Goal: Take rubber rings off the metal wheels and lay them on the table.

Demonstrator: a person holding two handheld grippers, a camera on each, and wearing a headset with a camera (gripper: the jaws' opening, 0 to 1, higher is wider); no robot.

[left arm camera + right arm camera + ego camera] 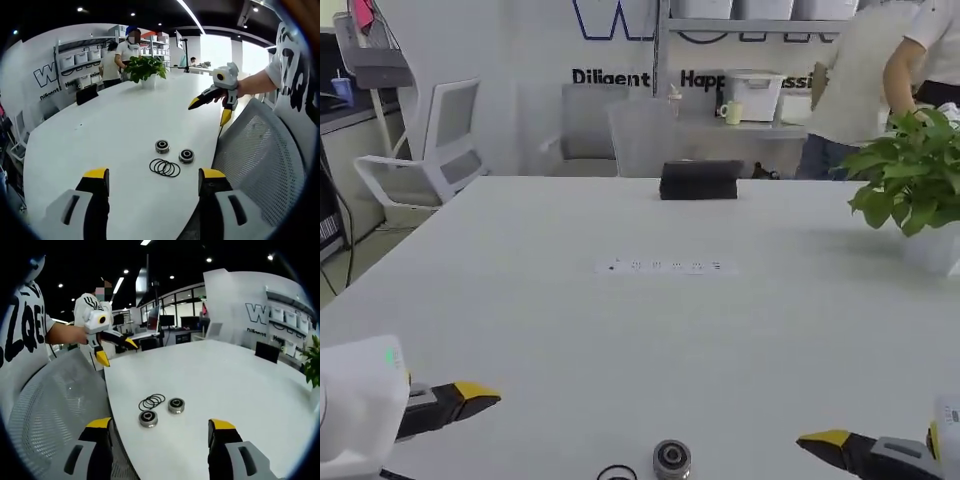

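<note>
Left gripper [154,173] and right gripper [160,423] jaws wide apart, empty, metal wheels [162,146] and rubber rings [165,167] on counter [620,320] between, potted plant [910,175] at two o'clock

White table [620,320], potted plant [910,175] at right — black case [698,181] at far edge, 1 white chair [455,120]

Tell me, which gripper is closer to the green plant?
Right. The right gripper is down on the plant's side; the left gripper is far across on the other side.
</note>
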